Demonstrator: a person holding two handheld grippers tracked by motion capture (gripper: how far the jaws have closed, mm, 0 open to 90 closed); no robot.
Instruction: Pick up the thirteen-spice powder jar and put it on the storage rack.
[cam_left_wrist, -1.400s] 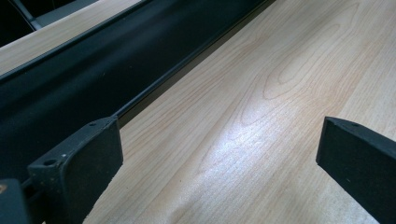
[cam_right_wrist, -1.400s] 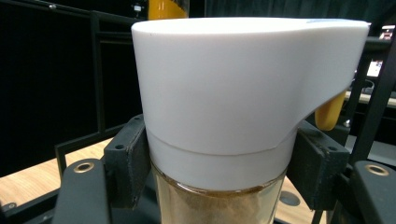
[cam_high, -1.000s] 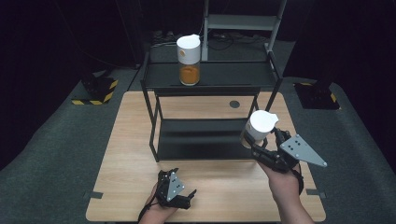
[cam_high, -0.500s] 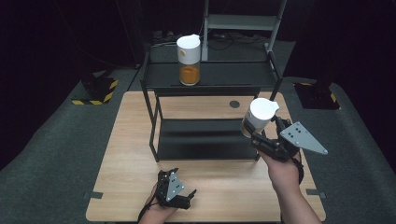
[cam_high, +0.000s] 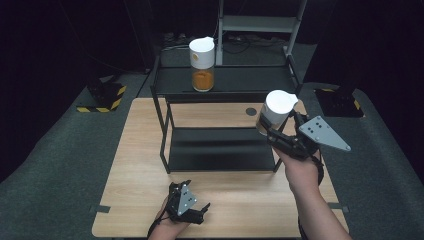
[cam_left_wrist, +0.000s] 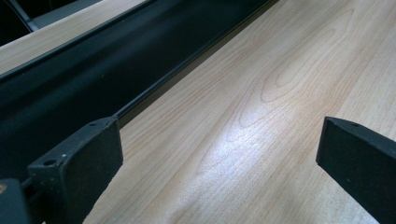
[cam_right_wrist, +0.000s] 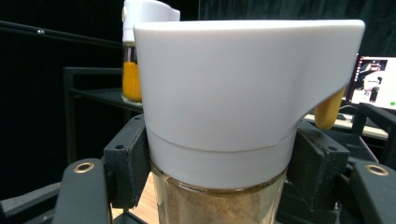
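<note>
**Brown spice jar held aloft beside the shelf rack**

Nearest the person, the left hand-held gripper rests low on the front edge of the bench, its jaws spread wide with nothing between them; its own view looks along bare wood grain toward the rack's dark lower shelf.

Further out on the right, the right hand-held gripper is clamped on a jar of brown powder, raised above the bench just beside the black shelf rack, near its right-hand post. The jaws press the jar's sides just below the white cap.

The body looks like clear glass: stiff, smooth, probably slippery and breakable if dropped. With its filling it likely has some weight, so a hold on the body under the cap's overhang seems safer than on the cap itself.

Farthest back, a second jar with orange powder stands upright on the rack's top shelf.
</note>
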